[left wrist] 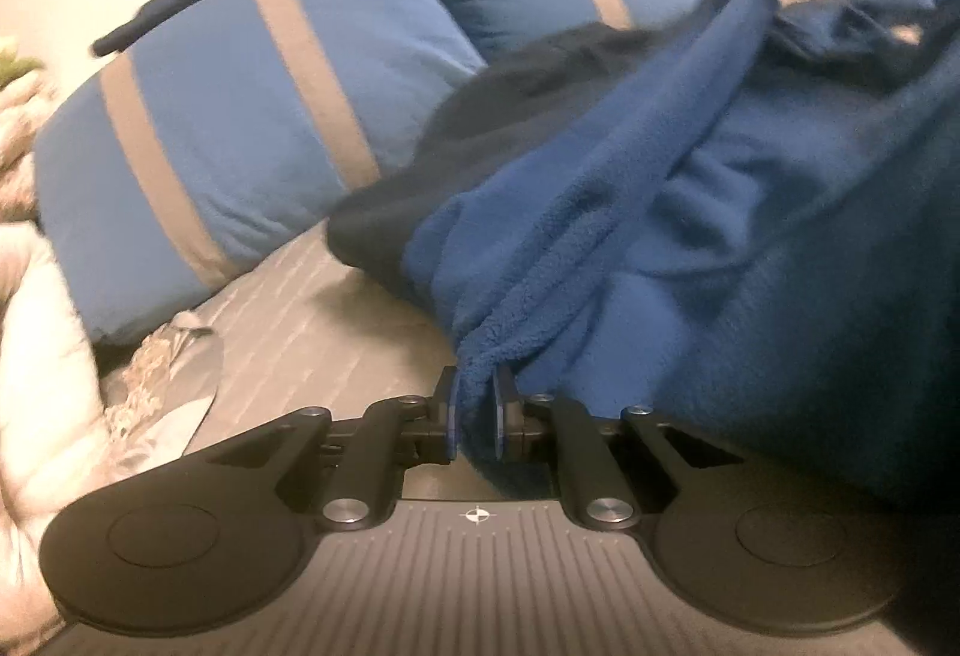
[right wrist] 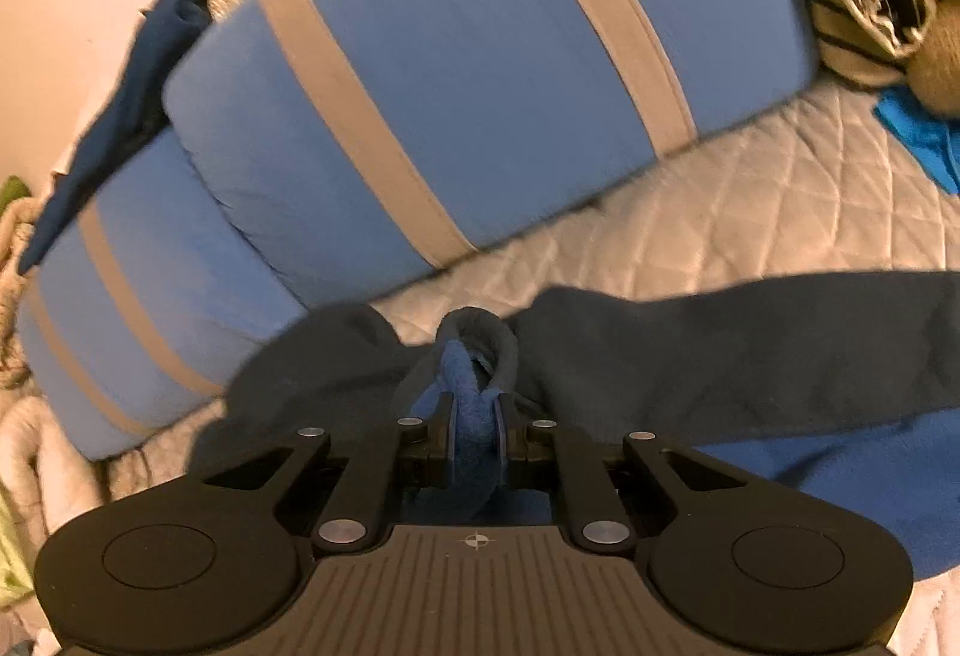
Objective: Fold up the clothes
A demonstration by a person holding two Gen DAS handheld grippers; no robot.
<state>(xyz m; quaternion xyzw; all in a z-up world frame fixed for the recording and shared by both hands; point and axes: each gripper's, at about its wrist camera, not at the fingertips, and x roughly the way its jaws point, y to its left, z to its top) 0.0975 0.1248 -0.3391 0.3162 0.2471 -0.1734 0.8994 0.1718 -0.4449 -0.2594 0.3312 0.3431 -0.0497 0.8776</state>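
The left gripper has its jaws clamped on a bunched edge of a blue fleece garment, soft and nubbly, its folds stretching up and away to the right. The right gripper has its jaws pinched on another gathered fleece edge with a dark navy trim. The garment drapes over a grey quilted bed. Two plump blue pillows with grey stripes crowd the bed's far side; open quilt shows to the right.
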